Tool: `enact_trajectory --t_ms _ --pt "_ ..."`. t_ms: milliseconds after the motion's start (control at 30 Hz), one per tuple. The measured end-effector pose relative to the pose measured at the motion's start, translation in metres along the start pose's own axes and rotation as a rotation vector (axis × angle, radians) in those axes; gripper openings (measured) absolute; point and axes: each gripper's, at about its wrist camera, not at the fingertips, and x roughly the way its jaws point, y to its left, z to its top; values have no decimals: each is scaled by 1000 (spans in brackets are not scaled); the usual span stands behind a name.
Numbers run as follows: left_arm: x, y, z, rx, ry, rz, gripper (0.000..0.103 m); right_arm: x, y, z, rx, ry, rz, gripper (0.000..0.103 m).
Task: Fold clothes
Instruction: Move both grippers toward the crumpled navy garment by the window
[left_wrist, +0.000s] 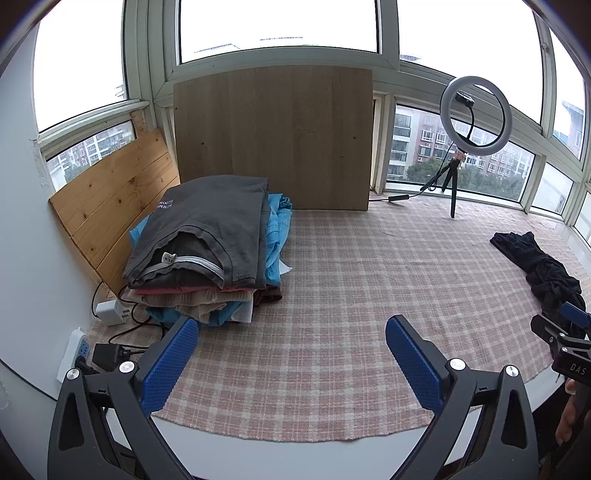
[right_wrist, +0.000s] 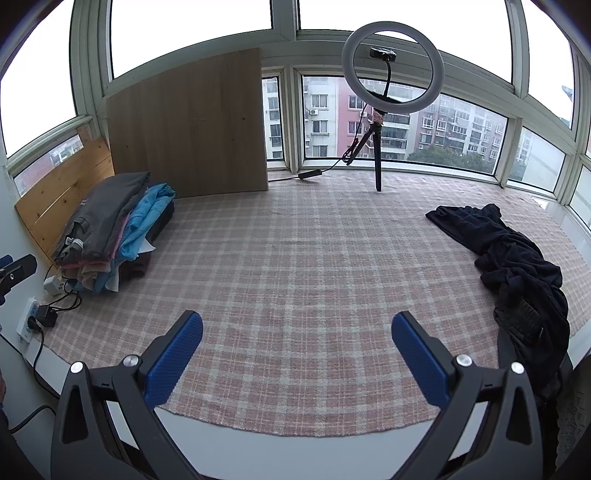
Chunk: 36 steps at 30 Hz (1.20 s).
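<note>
A stack of folded clothes (left_wrist: 207, 251) with a dark grey shirt on top stands at the left of the plaid cloth (left_wrist: 351, 295); the same stack (right_wrist: 110, 229) shows at the far left in the right wrist view. A crumpled black garment (right_wrist: 517, 269) lies unfolded on the right side, also seen as the black garment (left_wrist: 543, 266) at the right edge. My left gripper (left_wrist: 291, 354) hovers open over the cloth's front edge, just right of the stack. My right gripper (right_wrist: 297, 354) is open over the front middle, left of the black garment. Neither holds anything.
A ring light on a tripod (right_wrist: 384, 92) stands at the back by the windows. A large wooden board (left_wrist: 273, 136) and a pine panel (left_wrist: 114, 206) lean at the back left. A power strip, chargers and cables (left_wrist: 107, 339) lie left of the stack.
</note>
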Motion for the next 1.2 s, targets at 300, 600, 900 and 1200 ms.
enact_trajectory --t_ms 300,600,900,1200 --pt "17 -17 -5 55 49 -1 102 -5 -4 -4 27 8 -35 103" --pt "24 -42 -7 117 72 -102 102 -22 -19 -8 82 22 -106 103" --pt "30 -83 -16 220 80 -241 102 -35 -54 -24 157 19 -197 103" --pt "46 -131 -23 287 143 -351 102 -51 -107 -46 249 15 -336 103"
